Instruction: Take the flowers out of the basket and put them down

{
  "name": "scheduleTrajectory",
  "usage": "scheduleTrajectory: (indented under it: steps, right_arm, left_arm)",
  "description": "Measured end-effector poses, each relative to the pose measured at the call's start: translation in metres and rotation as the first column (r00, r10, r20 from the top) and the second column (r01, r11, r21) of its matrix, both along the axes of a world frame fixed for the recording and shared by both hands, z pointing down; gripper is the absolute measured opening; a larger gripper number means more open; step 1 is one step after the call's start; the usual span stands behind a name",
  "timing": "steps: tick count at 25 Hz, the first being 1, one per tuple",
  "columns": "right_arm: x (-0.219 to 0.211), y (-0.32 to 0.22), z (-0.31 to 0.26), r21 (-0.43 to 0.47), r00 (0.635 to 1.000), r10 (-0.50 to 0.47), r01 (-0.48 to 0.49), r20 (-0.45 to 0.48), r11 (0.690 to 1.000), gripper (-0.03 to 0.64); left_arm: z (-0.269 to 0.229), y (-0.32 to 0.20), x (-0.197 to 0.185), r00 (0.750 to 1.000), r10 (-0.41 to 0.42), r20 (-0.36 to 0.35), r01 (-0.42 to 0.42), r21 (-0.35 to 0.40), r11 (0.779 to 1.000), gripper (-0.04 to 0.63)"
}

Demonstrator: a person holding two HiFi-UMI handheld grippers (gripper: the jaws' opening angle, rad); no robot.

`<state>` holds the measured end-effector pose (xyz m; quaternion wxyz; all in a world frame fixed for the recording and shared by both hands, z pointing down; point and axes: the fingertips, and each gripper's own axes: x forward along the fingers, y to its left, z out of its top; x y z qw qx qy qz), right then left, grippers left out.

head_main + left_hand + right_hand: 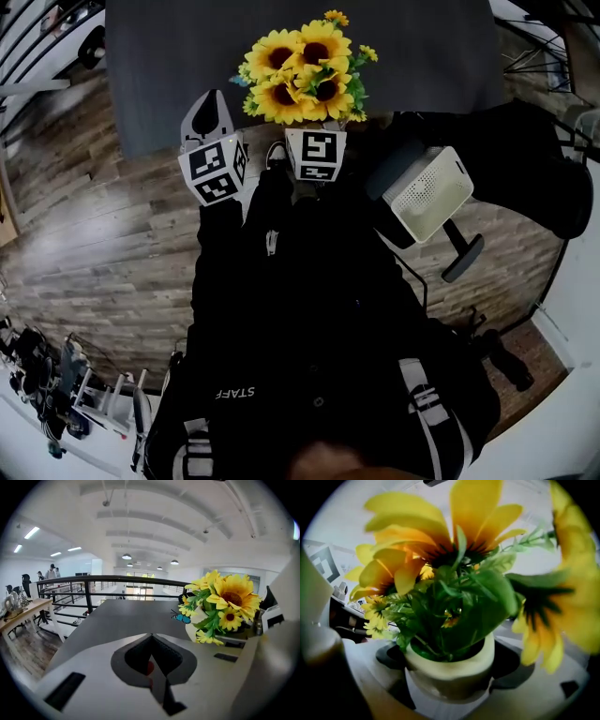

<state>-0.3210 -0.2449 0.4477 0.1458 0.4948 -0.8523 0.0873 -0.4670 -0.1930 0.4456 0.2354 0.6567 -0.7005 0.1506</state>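
A bunch of yellow sunflowers (306,71) in a small cream pot (451,668) hangs over the near edge of the grey table (169,75). My right gripper (450,679) is shut on the pot, one jaw on each side of it. In the head view the blooms hide its jaws, and only its marker cube (316,155) shows. To the left of the flowers my left gripper (208,120) is held up with its jaws shut and nothing between them. In the left gripper view (151,654), the flowers (226,603) and the pot (195,623) are at the right. The white perforated basket (429,194) lies to the right, off the table.
The basket rests by a black chair (525,159) with an armrest (463,258). Wood floor (94,244) lies left of my body. A black railing (89,581) runs beyond the table's far edge. Desks and people are far off at the left.
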Motion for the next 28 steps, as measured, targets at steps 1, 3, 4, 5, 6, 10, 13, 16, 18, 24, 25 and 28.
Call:
scheduleTrajectory:
  steps: [1, 3, 4, 5, 6, 10, 13, 16, 18, 24, 25, 28]
  right_arm:
    - [-0.003, -0.001, 0.007, -0.005, 1.000, 0.000, 0.000, -0.002, 1.000, 0.531]
    - [-0.007, -0.003, 0.020, -0.014, 1.000, -0.002, 0.002, -0.006, 1.000, 0.531]
    - [-0.009, -0.004, 0.027, -0.019, 1.000, -0.004, 0.004, -0.008, 1.000, 0.531]
    - [-0.010, -0.004, 0.034, -0.023, 1.000, -0.006, 0.006, -0.009, 1.000, 0.531]
    - [-0.011, -0.005, 0.040, -0.028, 1.000, -0.007, 0.007, -0.009, 1.000, 0.531]
    - [-0.011, -0.006, 0.059, -0.043, 1.000, -0.012, 0.011, -0.015, 0.999, 0.531]
    - [-0.009, -0.007, 0.072, -0.054, 1.000, -0.019, 0.017, -0.023, 0.998, 0.531]
    - [-0.008, -0.006, 0.084, -0.067, 0.999, -0.021, 0.019, -0.033, 0.998, 0.531]
    - [-0.007, -0.006, 0.090, -0.078, 0.999, -0.022, 0.018, -0.039, 0.997, 0.531]
    - [-0.004, -0.002, 0.101, -0.116, 0.999, -0.006, 0.002, -0.037, 0.993, 0.531]
    - [-0.004, -0.002, 0.103, -0.121, 0.999, -0.005, 0.001, -0.037, 0.993, 0.531]
    - [-0.005, -0.003, 0.105, -0.123, 1.000, -0.008, 0.004, -0.029, 0.992, 0.531]
  left_arm:
    - [0.006, 0.000, -0.003, 1.000, -0.001, 0.002, 0.001, -0.006, 1.000, -0.002]
    - [0.017, 0.001, -0.007, 1.000, -0.001, 0.005, 0.001, -0.018, 1.000, -0.002]
    - [0.022, 0.001, -0.009, 1.000, -0.001, 0.007, 0.001, -0.024, 1.000, -0.002]
    - [0.027, 0.001, -0.010, 1.000, -0.001, 0.008, 0.001, -0.028, 1.000, -0.002]
    - [0.032, 0.002, -0.010, 1.000, -0.001, 0.009, 0.001, -0.031, 1.000, -0.002]
    - [0.044, -0.001, -0.008, 1.000, 0.001, 0.013, -0.001, -0.038, 0.999, -0.002]
    - [0.052, -0.003, -0.004, 1.000, 0.004, 0.011, -0.003, -0.041, 0.999, -0.002]
    - [0.059, -0.004, -0.003, 1.000, 0.006, 0.007, -0.005, -0.043, 0.999, -0.002]
    - [0.061, -0.004, -0.003, 1.000, 0.005, 0.004, -0.005, -0.044, 0.999, -0.002]
    - [0.063, 0.001, -0.006, 1.000, -0.002, -0.003, 0.001, -0.052, 0.999, -0.002]
    - [0.063, 0.002, -0.007, 1.000, -0.004, -0.004, 0.003, -0.053, 0.999, -0.002]
    - [0.064, 0.004, -0.009, 1.000, -0.011, -0.003, 0.011, -0.054, 0.998, -0.002]
